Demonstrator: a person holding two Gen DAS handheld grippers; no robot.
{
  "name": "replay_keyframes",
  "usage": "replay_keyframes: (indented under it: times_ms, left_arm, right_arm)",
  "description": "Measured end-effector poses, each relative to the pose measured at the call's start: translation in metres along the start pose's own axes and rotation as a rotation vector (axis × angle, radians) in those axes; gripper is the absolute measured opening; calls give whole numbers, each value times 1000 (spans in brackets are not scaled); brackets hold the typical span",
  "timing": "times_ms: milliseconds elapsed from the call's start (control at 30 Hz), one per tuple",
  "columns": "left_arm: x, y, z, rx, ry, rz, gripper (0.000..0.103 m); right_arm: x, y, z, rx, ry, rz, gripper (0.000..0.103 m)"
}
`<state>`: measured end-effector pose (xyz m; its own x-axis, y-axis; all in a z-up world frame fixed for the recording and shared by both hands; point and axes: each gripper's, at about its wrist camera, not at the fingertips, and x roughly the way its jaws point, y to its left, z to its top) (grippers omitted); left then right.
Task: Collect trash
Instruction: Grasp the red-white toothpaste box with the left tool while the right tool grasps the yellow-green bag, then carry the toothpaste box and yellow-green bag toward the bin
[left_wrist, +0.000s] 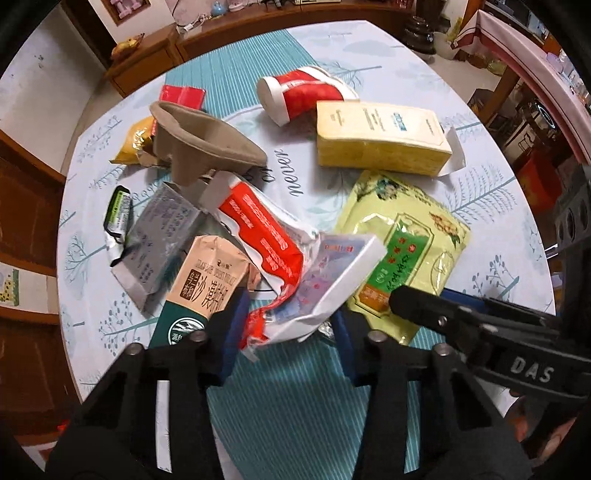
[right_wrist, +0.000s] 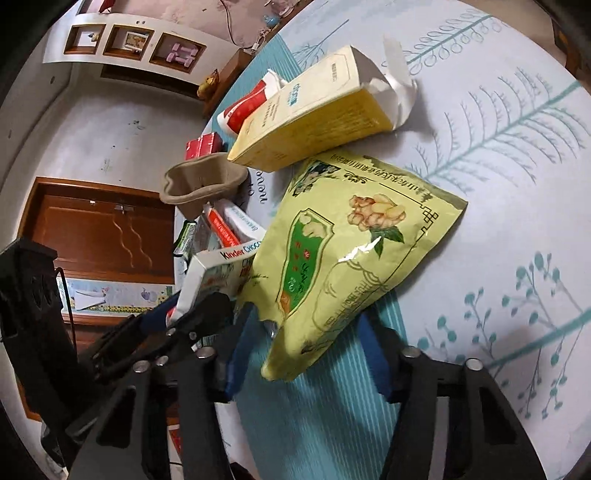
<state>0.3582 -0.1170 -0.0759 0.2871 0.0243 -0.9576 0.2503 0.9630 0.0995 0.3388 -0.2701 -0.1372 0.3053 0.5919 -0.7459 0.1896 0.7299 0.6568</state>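
We are in a home, likely a living or dining room. Our landmark is the round desk (left_wrist: 480, 110) with its pale cloth printed with teal trees. Behind it runs a low wooden cabinet (left_wrist: 155, 55) bearing small ornaments. Beside the desk, a panelled wooden door (right_wrist: 99, 229) stands in a scuffed white wall, and above that door hang wall niches (right_wrist: 129, 40) holding keepsakes.

The left gripper (left_wrist: 284, 343), black-framed with blue pads, points steeply down, its jaws partly apart around crumpled packaging. The right gripper (right_wrist: 306, 350), of the same build, tilts down beside it, jaws wider; whether either gripper's pads (right_wrist: 236, 350) press cannot be told.
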Motion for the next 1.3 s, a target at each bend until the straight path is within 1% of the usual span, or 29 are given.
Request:
replay_keyframes:
  times_ms: [33, 100, 133, 200, 233, 333, 400, 567, 667, 700, 733, 767, 833, 900, 1067, 1233, 1300]
  left_arm:
    - [2, -1, 0, -3, 9, -1, 28]
    - [2, -2, -1, -17, 12, -3, 27]
    - [1, -2, -2, -22, 9, -2, 25]
    - [-5, -2, -6, -34, -1, -2, 13]
    - [-8, -2, -8, -40, 1, -10, 12]
    - [-18, 1, -15, -74, -6, -25, 11]
    - [-28, 4, -23, -104, -9, -49, 11]
    - [-56, 12, -47, -146, -43, -135, 11]
    - [-74, 21, -61, -141, -94, -193, 10]
    - [-78, 24, -65, -143, -107, -211, 10]
    - [-81, 29, -69, -149, -117, -244, 10]
    - [-85, 37, -73, -161, -124, -294, 10]
    - [-90, 45, -77, -170, -125, -321, 10]
    - [-98, 53, -83, -178, -130, -337, 10]
    - [-136, 74, -103, -179, -202, -399, 10]
    - [-164, 90, -120, -176, -243, -414, 10]
    - [-175, 92, -133, -166, -255, -422, 10]
  right_arm:
    - [2, -1, 3, -6, 5, -11, 34]
    - [6, -1, 8, -24, 13, -43, 25]
    - [7, -2, 10, -35, 16, -50, 18]
    - [7, -3, 9, -46, 18, -44, 12]
    - [5, -3, 10, -51, 16, -40, 10]
    - [-9, -2, 7, -70, -4, -43, 7]
    - [-18, -2, 4, -74, -18, -39, 6]
    - [-32, 1, -14, -82, -30, -57, 5]
    - [-43, 3, -30, -80, -54, -71, 5]
    - [-47, 3, -37, -76, -67, -75, 5]
    - [-50, 5, -45, -70, -80, -76, 5]
    - [-53, 6, -53, -62, -95, -80, 5]
    - [-59, 7, -68, -38, -124, -88, 5]
    - [-67, 6, -86, -12, -154, -83, 5]
    - [-76, 17, -127, 10, -201, -82, 5]
    - [-104, 25, -171, -3, -251, -80, 5]
    - [-111, 30, -188, -6, -265, -77, 5]
